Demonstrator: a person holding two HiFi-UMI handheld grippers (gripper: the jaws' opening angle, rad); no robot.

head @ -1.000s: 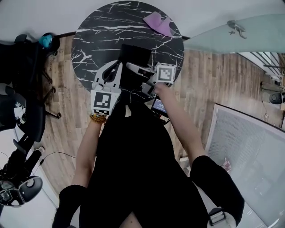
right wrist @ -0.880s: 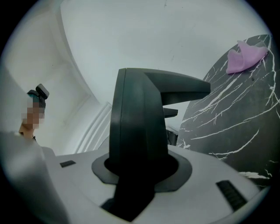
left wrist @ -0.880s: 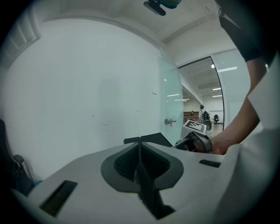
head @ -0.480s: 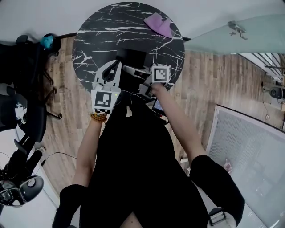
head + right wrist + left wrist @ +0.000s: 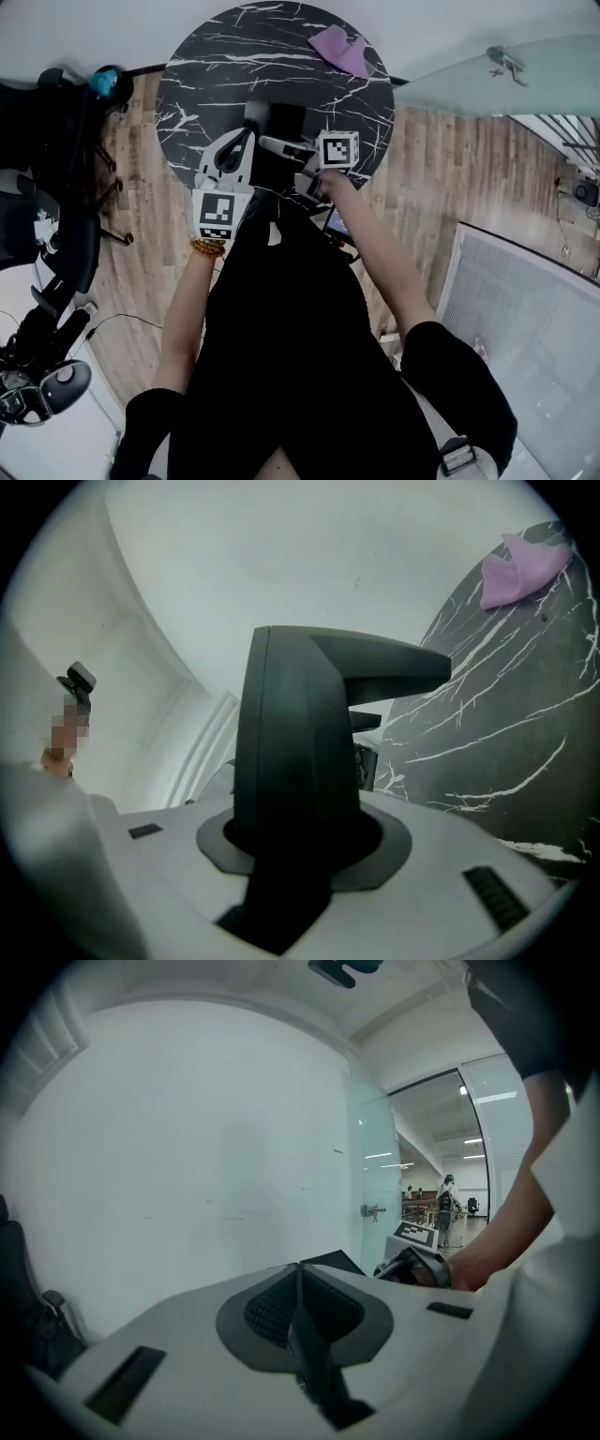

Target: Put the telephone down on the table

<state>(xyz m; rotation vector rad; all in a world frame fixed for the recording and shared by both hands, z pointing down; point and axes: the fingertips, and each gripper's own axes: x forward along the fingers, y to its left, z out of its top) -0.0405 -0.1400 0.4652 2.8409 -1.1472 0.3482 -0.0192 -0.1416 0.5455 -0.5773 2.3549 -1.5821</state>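
the telephone (image 5: 284,120), a smooth matt black block, sat clamped in the right gripper (image 5: 272,142) over the round black table (image 5: 234,56) veined in white. the left gripper (image 5: 246,136) had its jaws pressed together, empty. a soft lilac cloth (image 5: 339,49) lay crumpled near the table's far edge.

The table (image 5: 216,66) at the head view's upper centre looks like black stone with white veins, smooth and faintly glossy. The floor (image 5: 441,178) around it is wood planking. At the table's upper right lies a soft lilac cloth (image 5: 339,49). The telephone (image 5: 300,752) is matt black plastic. The left gripper (image 5: 300,1279) and right gripper (image 5: 272,142) have smooth matt white plastic shells, and the left's pads (image 5: 267,1309) are dark and finely ribbed.
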